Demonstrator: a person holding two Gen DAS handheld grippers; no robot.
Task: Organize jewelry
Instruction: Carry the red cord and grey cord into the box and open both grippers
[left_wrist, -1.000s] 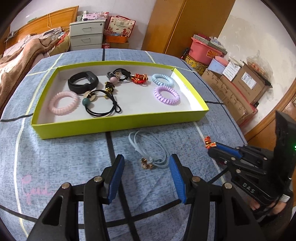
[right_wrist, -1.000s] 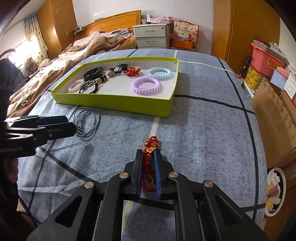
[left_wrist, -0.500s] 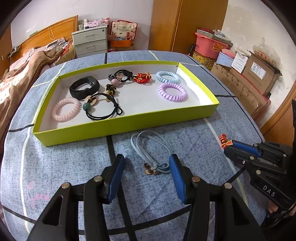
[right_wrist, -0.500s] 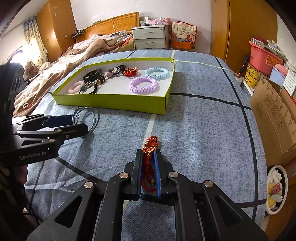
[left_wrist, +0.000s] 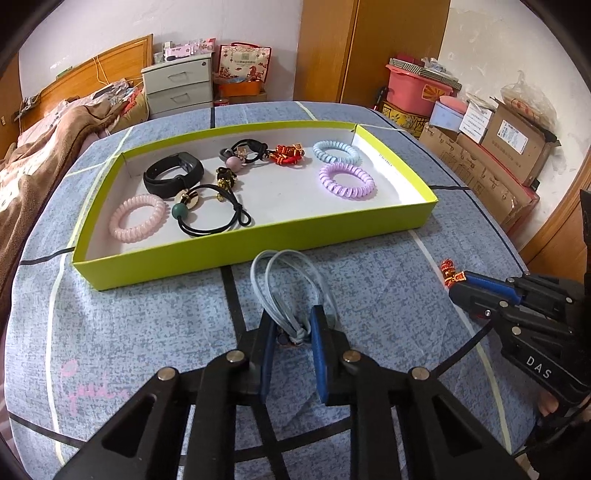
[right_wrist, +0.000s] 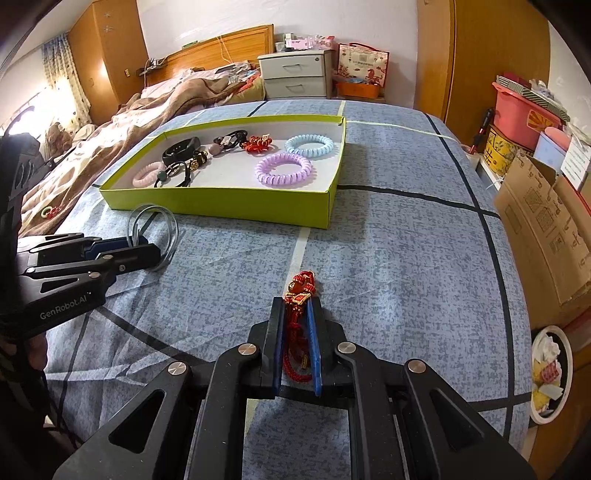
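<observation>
A lime-green tray (left_wrist: 258, 245) (right_wrist: 229, 201) on the blue bedspread holds a black band (left_wrist: 173, 173), pink (left_wrist: 137, 218), purple (left_wrist: 346, 180) and light-blue (left_wrist: 336, 152) coil ties, black hair ties (left_wrist: 212, 214) and a red charm (left_wrist: 289, 155). My left gripper (left_wrist: 293, 325) (right_wrist: 147, 251) is shut on the knot of a light-blue cord bracelet (left_wrist: 288, 284) (right_wrist: 155, 229) just in front of the tray. My right gripper (right_wrist: 297, 306) (left_wrist: 456, 286) is shut on a red knotted charm (right_wrist: 299, 291) (left_wrist: 448, 271), to the right of the tray.
Cardboard boxes (left_wrist: 495, 158) and a pink bin (left_wrist: 417, 86) stand off the bed's right side. A brown blanket (right_wrist: 122, 129) lies left of the tray. A grey drawer unit (left_wrist: 179, 86) stands at the back. A plate (right_wrist: 550, 373) lies on the floor at right.
My left gripper has moved forward and closed its jaws on the light-blue cord bracelet. My right gripper still holds the red charm and has barely moved.
</observation>
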